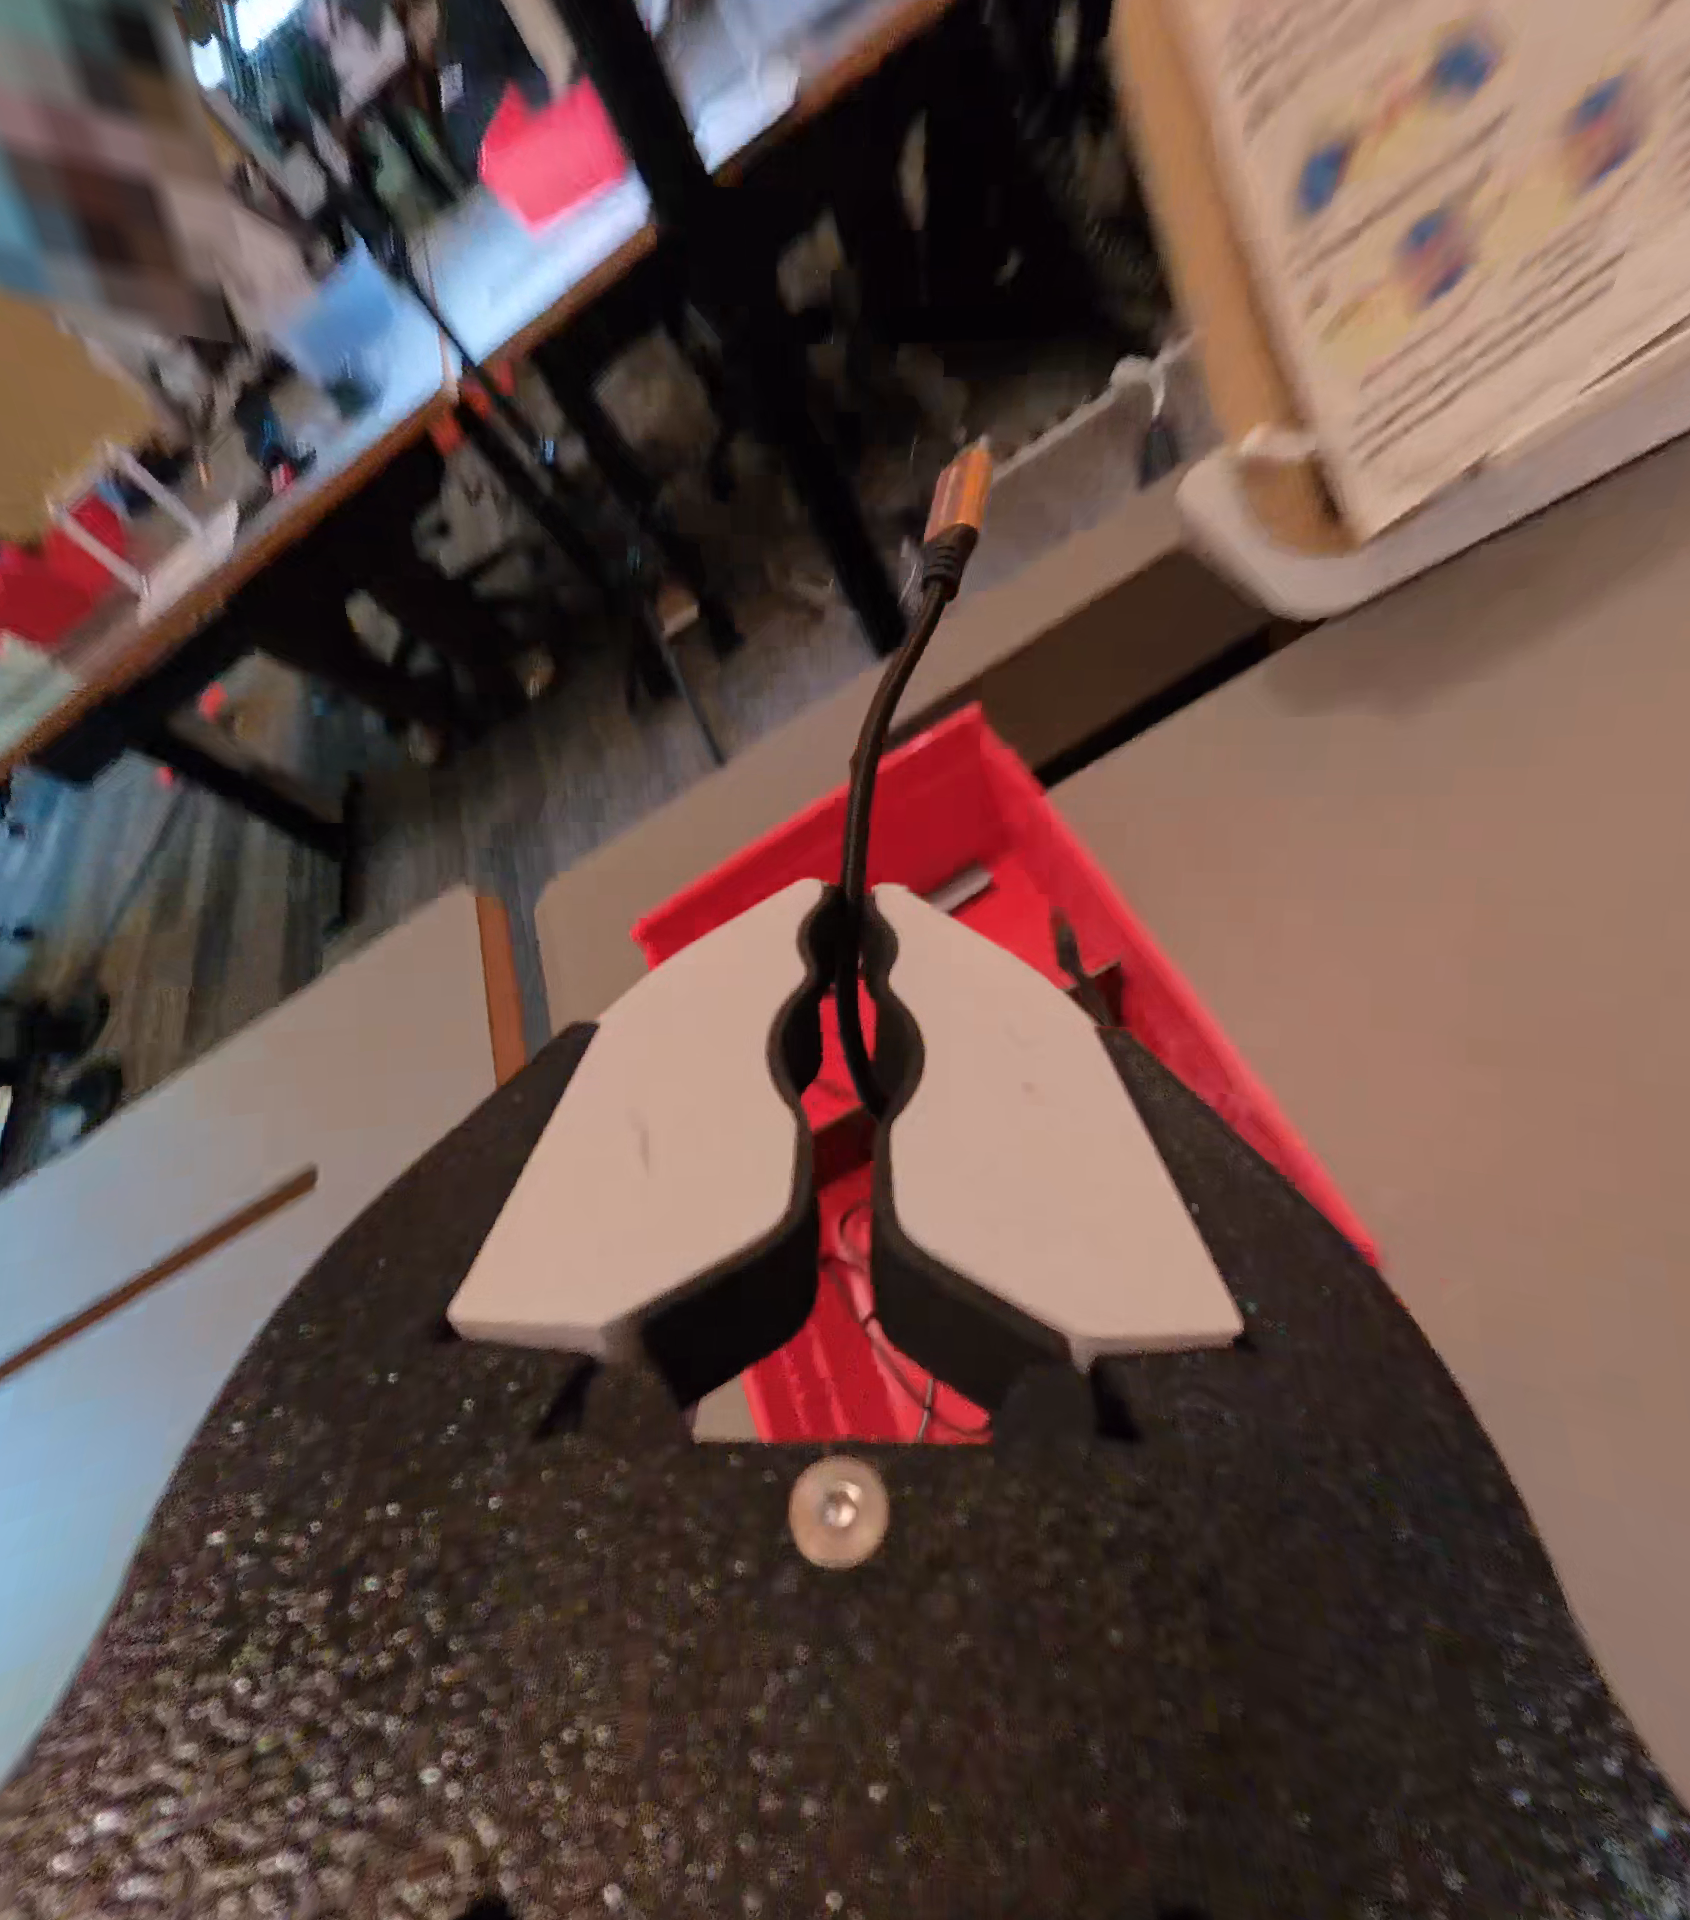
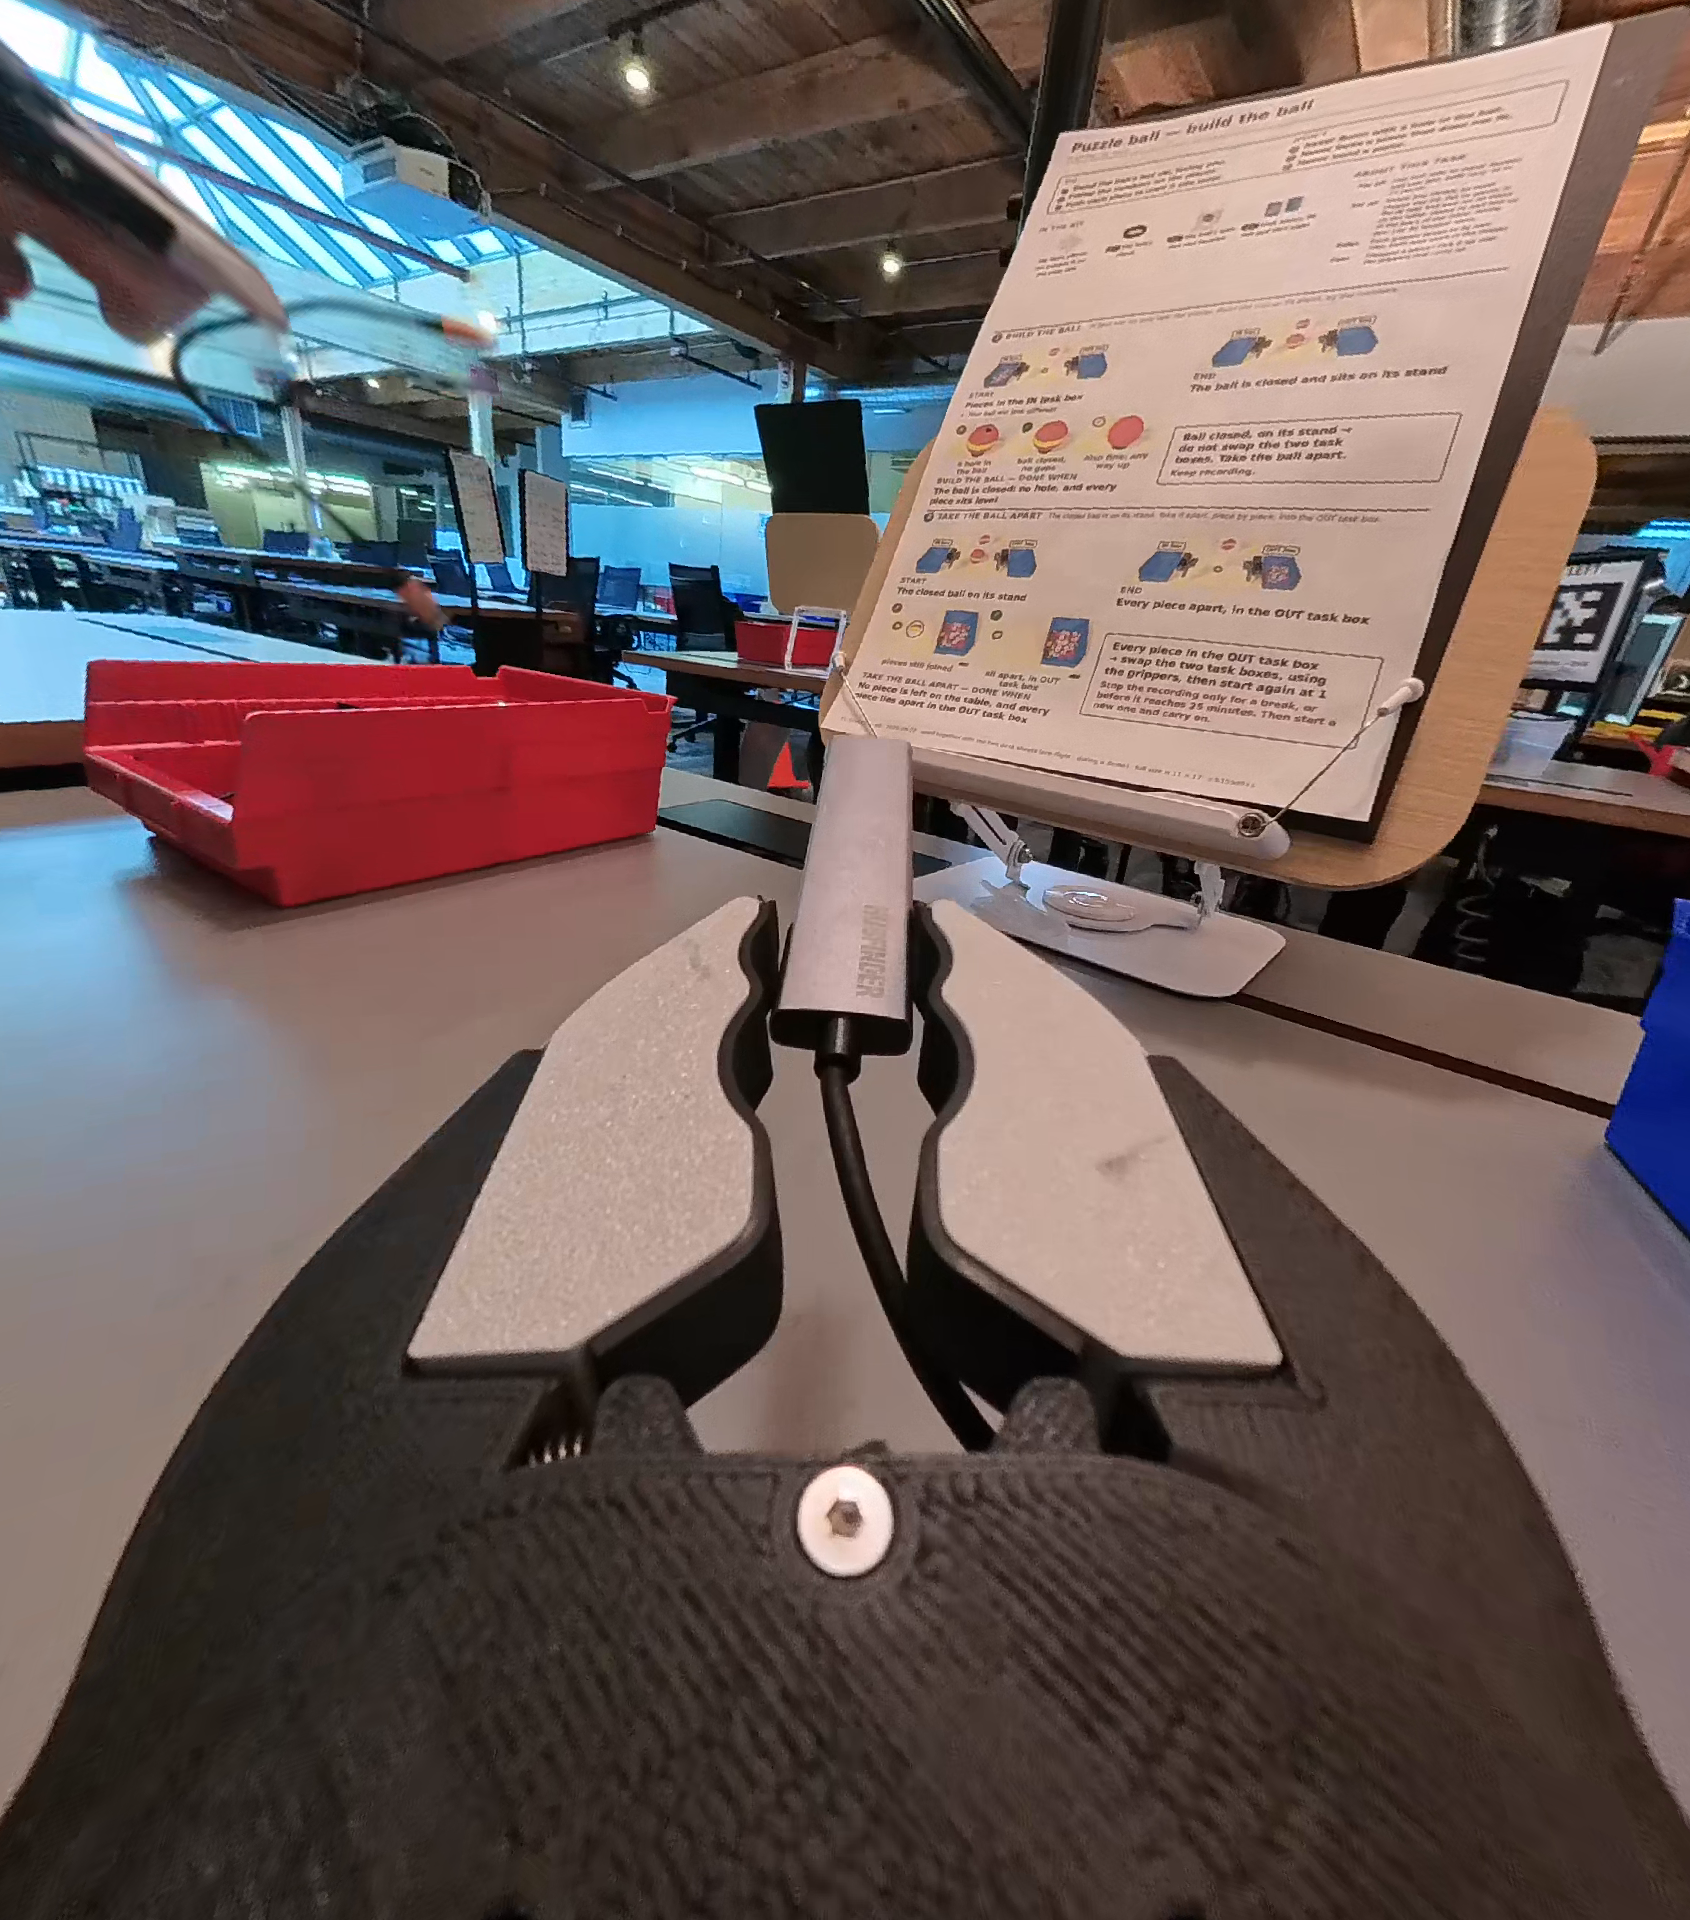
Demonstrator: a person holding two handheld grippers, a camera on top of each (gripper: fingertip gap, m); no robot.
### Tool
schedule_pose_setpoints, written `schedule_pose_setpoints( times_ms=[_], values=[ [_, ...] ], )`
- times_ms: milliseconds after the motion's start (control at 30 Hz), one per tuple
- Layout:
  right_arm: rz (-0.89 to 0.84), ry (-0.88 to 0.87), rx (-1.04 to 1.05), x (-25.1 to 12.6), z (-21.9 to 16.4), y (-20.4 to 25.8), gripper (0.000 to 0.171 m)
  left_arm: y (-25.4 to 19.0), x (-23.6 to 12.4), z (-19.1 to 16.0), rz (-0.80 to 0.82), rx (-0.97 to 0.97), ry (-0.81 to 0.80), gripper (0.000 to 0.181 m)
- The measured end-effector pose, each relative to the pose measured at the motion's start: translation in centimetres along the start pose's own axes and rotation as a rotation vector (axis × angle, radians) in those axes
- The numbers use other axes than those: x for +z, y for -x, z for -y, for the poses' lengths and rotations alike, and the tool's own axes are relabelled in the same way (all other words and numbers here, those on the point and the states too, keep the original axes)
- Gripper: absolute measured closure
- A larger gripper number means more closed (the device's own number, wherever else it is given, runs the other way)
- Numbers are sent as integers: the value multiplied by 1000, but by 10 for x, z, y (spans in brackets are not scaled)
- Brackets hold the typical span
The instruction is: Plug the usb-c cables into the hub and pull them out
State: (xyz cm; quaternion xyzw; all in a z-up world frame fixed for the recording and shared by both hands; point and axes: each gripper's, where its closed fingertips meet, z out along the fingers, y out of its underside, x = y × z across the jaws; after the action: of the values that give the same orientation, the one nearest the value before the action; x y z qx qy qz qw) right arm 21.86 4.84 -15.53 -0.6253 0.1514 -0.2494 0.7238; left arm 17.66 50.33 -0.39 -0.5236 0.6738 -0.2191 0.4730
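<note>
Black cord is seen clamped between the left gripper's [image 1: 846, 935] fingers [image 1: 1007, 1132], directly above the red bin [image 1: 1173, 997]; its copper-sleeved USB-C plug [image 1: 960, 497] stands free beyond the tips. Cable judged light and floppy: a hold nearer the stiff plug sleeve is advised. The right gripper [image 2: 843, 951] is closed on the grey hub [image 2: 849, 883], right of the bin; hub judged rigid, smooth, possibly slippery.

Left wrist view tilted, looking down from above; right low, level over the counter [image 2: 197, 1039] (sharing red bin [image 1: 1163, 935] [image 2: 384, 769], stand [image 1: 1443, 499]).
</note>
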Motion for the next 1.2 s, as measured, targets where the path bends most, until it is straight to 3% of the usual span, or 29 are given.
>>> schedule_pose_setpoints(
  times_ms=[133, 233, 333, 433, 533, 800, 1200],
  values=[
    [-7, -14, 50, -1, 1, -6, 147, -54, -40, 64, -33, 63, -223, 178],
    [-34, -29, 119, -2, 2, -21, 147, -129, -47, 74, -106, 101, -354, 178],
    [-41, -34, 101, -3, 4, -32, 147, -215, -31, 42, -150, 153, -395, 178],
    [-14, -28, 43, -4, 6, -36, 147, -299, -8, -12, -208, 261, -379, 178],
    [13, -20, 5, -5, 4, -39, 147, -347, 7, -56, -253, 311, -321, 178],
    [57, -13, -12, -5, -2, -32, 147, -387, 11, -94, -320, 473, -233, 178],
    [58, -16, -52, -5, -2, -28, 147, -396, 14, -119, -529, 356, -48, 174]
  ],
)
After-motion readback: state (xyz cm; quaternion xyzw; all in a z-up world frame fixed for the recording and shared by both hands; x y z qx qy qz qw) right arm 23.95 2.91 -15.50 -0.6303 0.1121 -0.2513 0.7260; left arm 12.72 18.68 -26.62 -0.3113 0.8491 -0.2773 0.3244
